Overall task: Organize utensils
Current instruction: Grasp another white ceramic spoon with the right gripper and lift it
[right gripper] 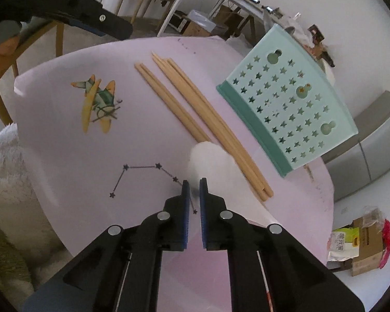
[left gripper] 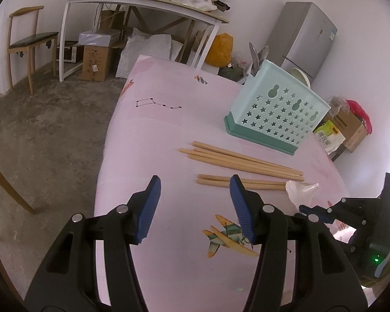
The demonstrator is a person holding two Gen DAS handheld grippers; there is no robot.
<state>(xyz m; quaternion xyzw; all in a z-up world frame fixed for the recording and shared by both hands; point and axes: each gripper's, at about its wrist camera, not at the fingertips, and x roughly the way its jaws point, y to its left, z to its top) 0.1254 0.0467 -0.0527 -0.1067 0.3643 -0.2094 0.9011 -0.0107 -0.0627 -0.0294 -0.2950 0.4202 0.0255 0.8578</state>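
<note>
Hovering over the pink tabletop [left gripper: 169,130], the left gripper [left gripper: 195,205] is held with its jaws spread wide and nothing between them, on the near side of the wooden chopsticks [left gripper: 244,163]. Those chopsticks are laid in two loose groups just in front of the mint utensil holder [left gripper: 275,111], touching nothing but the cloth. Further right, the right gripper [right gripper: 194,189] is seen with its jaws nearly closed on the handle of a white spoon [right gripper: 210,156], whose bowl lies against the ends of the chopsticks. The step in hand is judged to be the spoon's transfer; next, it would need to be lifted clear and lowered into the holder's open top. Utensils already standing in the holder are shown only by the left view; the narrow jaw gap is shown only by the right view.
</note>
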